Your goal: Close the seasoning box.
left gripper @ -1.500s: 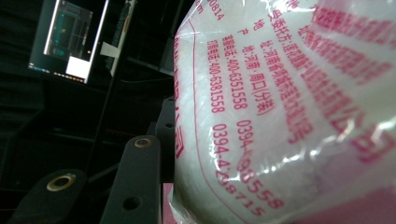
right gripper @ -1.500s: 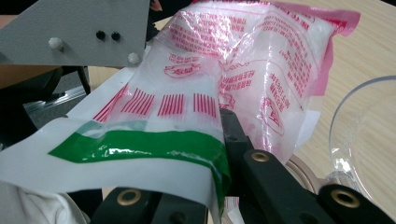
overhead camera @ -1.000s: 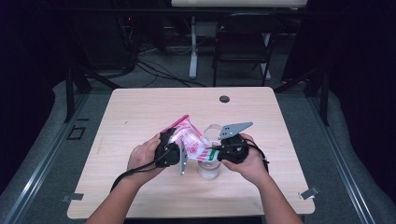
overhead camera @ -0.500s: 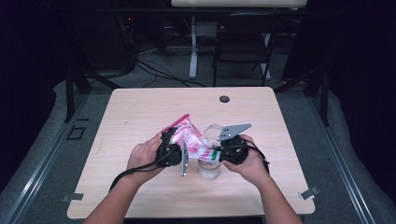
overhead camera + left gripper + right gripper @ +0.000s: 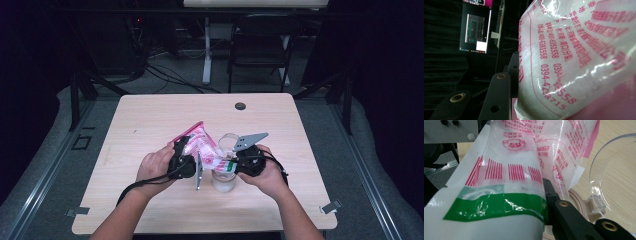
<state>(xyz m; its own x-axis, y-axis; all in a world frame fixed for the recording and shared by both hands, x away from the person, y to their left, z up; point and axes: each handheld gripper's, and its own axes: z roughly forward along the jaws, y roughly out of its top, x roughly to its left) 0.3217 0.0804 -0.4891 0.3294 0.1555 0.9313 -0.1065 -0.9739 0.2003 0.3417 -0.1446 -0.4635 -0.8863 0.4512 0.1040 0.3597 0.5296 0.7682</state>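
Nothing has moved since the earlier frames: both hands, the bag and the jar sit where they were a second ago. High view: a pale wooden table [image 5: 150,125] with a small dark round cap [image 5: 240,106] near its far edge. At mid-table the left gripper [image 5: 186,159] and the right gripper [image 5: 239,160] face each other, each in a hand, with a clear plastic bag [image 5: 205,147] printed in pink held between them, tilted, its pink top edge pointing up and toward the far left. Just below the bag stands a clear jar [image 5: 222,180], its open round lid [image 5: 228,142] hinged up behind it. A grey three-cornered plate [image 5: 250,140] sits on top of the right gripper. Cables trail from both grippers toward the person. Left gripper view: the bag [image 5: 579,57] is very close, white grains inside, pink characters and digits on the film; it lies against the inner side of a black jaw, so the left gripper is clamped on the bag, jaws partly apart around its bulk. Dark room and a lit screen [image 5: 475,32] behind. Right gripper view: the bag's lower end [image 5: 499,195], with a green band and red bar marks, is pinched flat against the black jaw at lower right; the right gripper is closed tight on the bag. Beyond it the jar's clear lid [image 5: 614,175] and pale rim [image 5: 576,200] show over the table.
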